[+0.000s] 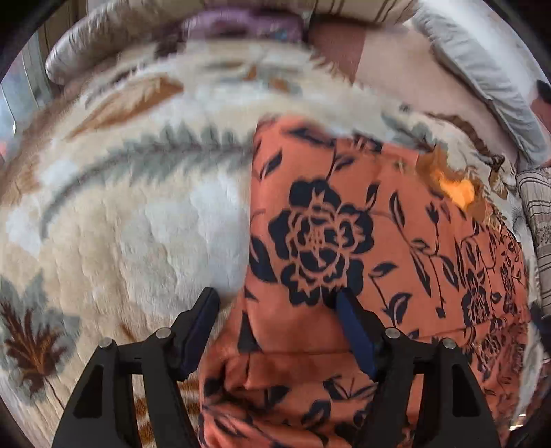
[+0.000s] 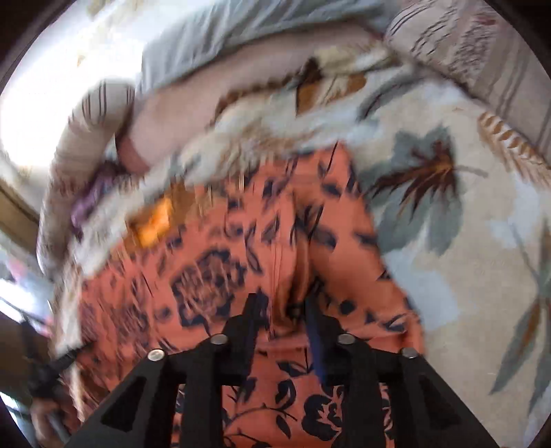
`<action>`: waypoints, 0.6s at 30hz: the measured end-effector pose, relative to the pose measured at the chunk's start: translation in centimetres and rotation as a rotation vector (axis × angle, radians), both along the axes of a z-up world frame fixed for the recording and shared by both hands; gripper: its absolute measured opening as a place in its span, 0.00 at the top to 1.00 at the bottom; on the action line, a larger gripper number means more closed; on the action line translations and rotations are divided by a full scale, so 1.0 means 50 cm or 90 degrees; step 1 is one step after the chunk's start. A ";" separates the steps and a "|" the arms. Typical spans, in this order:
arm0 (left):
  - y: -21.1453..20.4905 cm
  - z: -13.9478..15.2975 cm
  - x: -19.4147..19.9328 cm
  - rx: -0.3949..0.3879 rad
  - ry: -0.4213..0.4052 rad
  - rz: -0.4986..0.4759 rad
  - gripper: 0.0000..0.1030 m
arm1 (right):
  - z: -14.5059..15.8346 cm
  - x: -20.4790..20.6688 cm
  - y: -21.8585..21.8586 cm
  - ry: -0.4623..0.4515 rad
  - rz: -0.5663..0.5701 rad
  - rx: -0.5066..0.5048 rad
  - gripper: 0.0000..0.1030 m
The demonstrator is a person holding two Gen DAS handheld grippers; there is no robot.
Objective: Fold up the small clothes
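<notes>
An orange garment with dark navy flowers (image 1: 344, 224) lies spread on a cream fleece blanket (image 1: 137, 224). My left gripper (image 1: 275, 296) is open over the garment's left edge: one finger stands above the blanket, the other above the cloth, and nothing is pinched. In the blurred right wrist view the same garment (image 2: 213, 275) fills the middle. My right gripper (image 2: 282, 303) hovers over it with its jaws a little apart. A raised crease of cloth (image 2: 292, 265) runs up from the gap between them, and the pads do not seem to press on it.
The blanket (image 2: 447, 275) has grey and brown leaf prints. A grey pillow (image 1: 482, 69) and a striped cushion (image 2: 482, 51) lie along the far side. A bright orange patch (image 1: 454, 189) shows at the garment's far edge. Something purple (image 1: 241, 24) lies beyond the blanket.
</notes>
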State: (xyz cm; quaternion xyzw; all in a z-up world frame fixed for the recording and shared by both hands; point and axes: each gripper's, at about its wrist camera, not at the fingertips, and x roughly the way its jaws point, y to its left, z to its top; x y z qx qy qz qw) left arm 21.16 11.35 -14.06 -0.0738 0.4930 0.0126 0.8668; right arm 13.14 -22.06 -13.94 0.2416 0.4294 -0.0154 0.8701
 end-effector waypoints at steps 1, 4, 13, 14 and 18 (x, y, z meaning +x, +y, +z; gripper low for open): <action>-0.006 0.005 0.001 0.014 0.010 -0.004 0.29 | 0.024 -0.002 -0.003 -0.027 -0.002 0.013 0.63; 0.008 0.045 -0.011 -0.026 -0.027 0.020 0.31 | 0.071 0.024 0.007 -0.096 0.058 0.094 0.16; 0.055 0.029 0.144 0.017 0.033 0.067 0.33 | -0.068 0.131 0.019 0.018 0.120 0.225 0.20; 0.062 0.039 0.147 0.001 0.014 0.069 0.33 | -0.054 0.129 0.023 0.011 0.126 0.216 0.17; 0.048 0.063 0.170 0.080 -0.042 0.075 0.33 | -0.005 0.164 0.038 -0.044 0.163 0.198 0.18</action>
